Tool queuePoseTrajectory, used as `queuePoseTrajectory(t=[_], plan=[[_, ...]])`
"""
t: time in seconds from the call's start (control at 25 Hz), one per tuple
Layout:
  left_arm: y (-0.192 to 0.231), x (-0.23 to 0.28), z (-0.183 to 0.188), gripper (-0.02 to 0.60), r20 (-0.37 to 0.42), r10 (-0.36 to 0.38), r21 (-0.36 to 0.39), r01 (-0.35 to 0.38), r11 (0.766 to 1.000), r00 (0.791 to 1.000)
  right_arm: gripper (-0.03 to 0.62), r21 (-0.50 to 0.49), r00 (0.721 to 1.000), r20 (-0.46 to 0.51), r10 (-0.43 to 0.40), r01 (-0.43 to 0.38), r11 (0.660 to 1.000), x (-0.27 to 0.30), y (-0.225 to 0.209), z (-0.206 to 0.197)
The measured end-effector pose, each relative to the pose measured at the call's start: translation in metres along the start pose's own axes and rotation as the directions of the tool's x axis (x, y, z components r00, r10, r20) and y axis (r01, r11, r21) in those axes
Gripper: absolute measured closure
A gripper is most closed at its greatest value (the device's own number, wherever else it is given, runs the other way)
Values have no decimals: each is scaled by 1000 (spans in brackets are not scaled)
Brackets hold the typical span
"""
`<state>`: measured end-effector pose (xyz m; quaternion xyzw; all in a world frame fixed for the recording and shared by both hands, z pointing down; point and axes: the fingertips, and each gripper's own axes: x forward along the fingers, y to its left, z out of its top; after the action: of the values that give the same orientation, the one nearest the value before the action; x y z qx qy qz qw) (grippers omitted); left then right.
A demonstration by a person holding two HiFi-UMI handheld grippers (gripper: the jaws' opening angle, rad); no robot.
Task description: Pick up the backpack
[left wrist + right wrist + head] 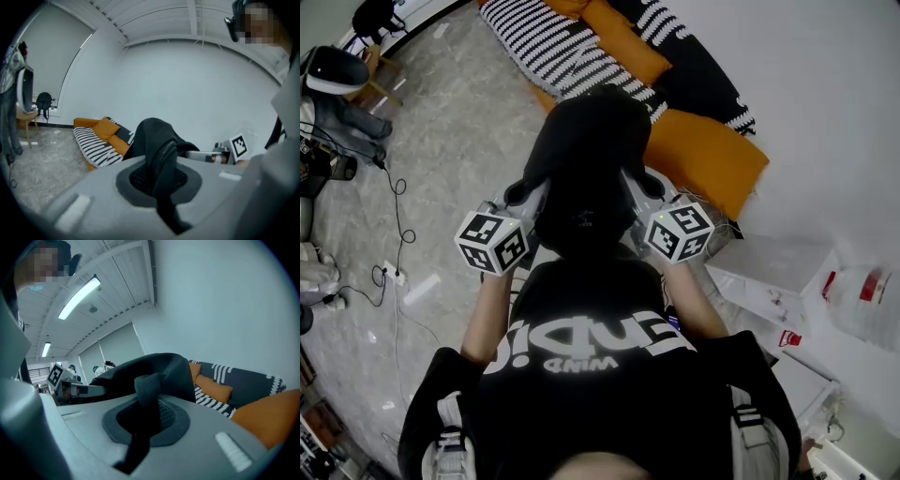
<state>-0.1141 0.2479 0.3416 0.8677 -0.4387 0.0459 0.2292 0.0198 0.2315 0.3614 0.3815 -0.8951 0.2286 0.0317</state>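
Above the floor [459,141], the left tool [157,180] and the right tool [143,420] each clamp tight on the lifted black backpack [586,159]; the person's shirt [609,394] reads "WIND".

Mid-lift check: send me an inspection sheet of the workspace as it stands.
Surface: grey stone-pattern floor.
Job's things: black backpack, hanging between the two grippers in front of the person.
Clutter: water jug; white box.
Grippers: left gripper and right gripper both shut on the backpack.
Cables: black cable trailing across the floor to a power strip.
Surroundings: striped sofa with orange cushions; white wall.
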Motion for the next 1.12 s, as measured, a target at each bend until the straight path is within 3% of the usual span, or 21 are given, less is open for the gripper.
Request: queuePoseTrajectory(t=[1.12], plan=[[8,-5,3,577,4,-1,-15,1,1000,1000,586,-11,1000,-10,-1,1,1000,11,6,2]])
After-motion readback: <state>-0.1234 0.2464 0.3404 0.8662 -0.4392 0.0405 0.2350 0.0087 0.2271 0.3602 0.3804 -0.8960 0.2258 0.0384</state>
